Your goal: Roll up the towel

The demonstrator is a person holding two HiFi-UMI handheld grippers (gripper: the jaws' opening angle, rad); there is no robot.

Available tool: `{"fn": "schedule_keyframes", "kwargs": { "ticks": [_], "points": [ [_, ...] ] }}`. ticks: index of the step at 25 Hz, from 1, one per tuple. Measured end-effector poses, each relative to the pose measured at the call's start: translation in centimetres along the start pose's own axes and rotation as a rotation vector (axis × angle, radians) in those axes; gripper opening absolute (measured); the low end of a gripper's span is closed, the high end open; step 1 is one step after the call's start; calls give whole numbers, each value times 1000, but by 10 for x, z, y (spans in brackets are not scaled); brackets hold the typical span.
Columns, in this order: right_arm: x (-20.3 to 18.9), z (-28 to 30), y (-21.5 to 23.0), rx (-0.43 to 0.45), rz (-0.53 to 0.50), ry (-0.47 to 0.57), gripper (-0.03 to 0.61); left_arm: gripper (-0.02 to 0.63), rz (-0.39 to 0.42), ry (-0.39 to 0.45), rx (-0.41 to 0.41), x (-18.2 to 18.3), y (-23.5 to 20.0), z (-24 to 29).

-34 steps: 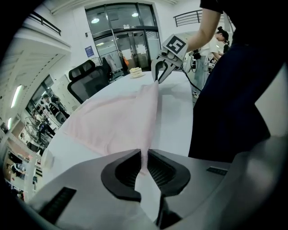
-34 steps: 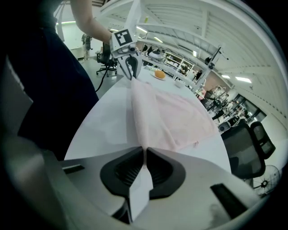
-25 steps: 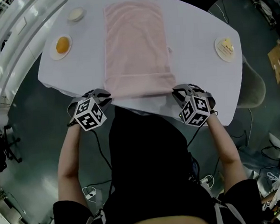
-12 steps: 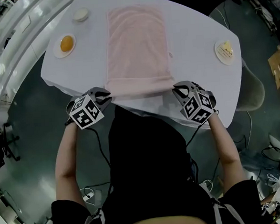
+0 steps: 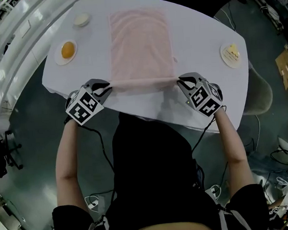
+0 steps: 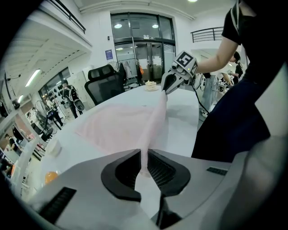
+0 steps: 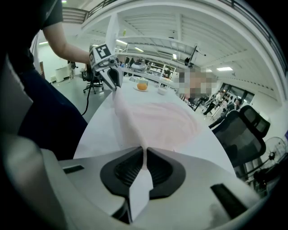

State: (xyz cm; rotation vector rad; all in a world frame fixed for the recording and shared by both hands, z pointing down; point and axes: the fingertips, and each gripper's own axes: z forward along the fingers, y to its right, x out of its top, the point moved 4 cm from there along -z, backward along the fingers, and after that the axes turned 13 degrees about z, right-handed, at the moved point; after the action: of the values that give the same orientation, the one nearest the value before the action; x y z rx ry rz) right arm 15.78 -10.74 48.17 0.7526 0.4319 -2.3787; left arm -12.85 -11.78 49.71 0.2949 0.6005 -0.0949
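A pale pink towel (image 5: 140, 41) lies lengthwise on the white table (image 5: 197, 29), its near edge lifted off the cloth. My left gripper (image 5: 106, 88) is shut on the near left corner of the towel (image 6: 130, 126); the fabric runs up between its pads (image 6: 145, 162). My right gripper (image 5: 179, 83) is shut on the near right corner, with the towel (image 7: 157, 121) pinched between its jaws (image 7: 144, 161). The lifted edge stretches taut between the two grippers. In each gripper view the other gripper shows at the far end of that edge.
A plate with an orange item (image 5: 66, 51) and a small dish (image 5: 82, 19) sit at the table's left. Another plate with food (image 5: 231, 54) lies at the right. Office chairs (image 6: 105, 83) and cables on the floor surround the table.
Both grippers have risen and moved away from me over the table, carrying the towel's near edge up and forward. The fold that lay on the near end has been drawn onto the towel.
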Motion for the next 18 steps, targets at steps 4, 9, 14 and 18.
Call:
{"fn": "schedule_keyframes", "kwargs": {
  "ticks": [4, 9, 14, 18],
  "points": [
    [5, 10, 14, -16, 41, -15, 29, 48, 22, -20, 9, 3, -20, 8],
    [14, 28, 31, -18, 45, -44, 29, 48, 33, -29, -9, -2, -46, 21],
    [21, 47, 49, -18, 35, -86, 32, 48, 39, -29, -45, -8, -68, 37],
    [22, 61, 60, 5, 14, -122, 32, 48, 58, -45, -81, -14, -78, 51]
  ]
}}
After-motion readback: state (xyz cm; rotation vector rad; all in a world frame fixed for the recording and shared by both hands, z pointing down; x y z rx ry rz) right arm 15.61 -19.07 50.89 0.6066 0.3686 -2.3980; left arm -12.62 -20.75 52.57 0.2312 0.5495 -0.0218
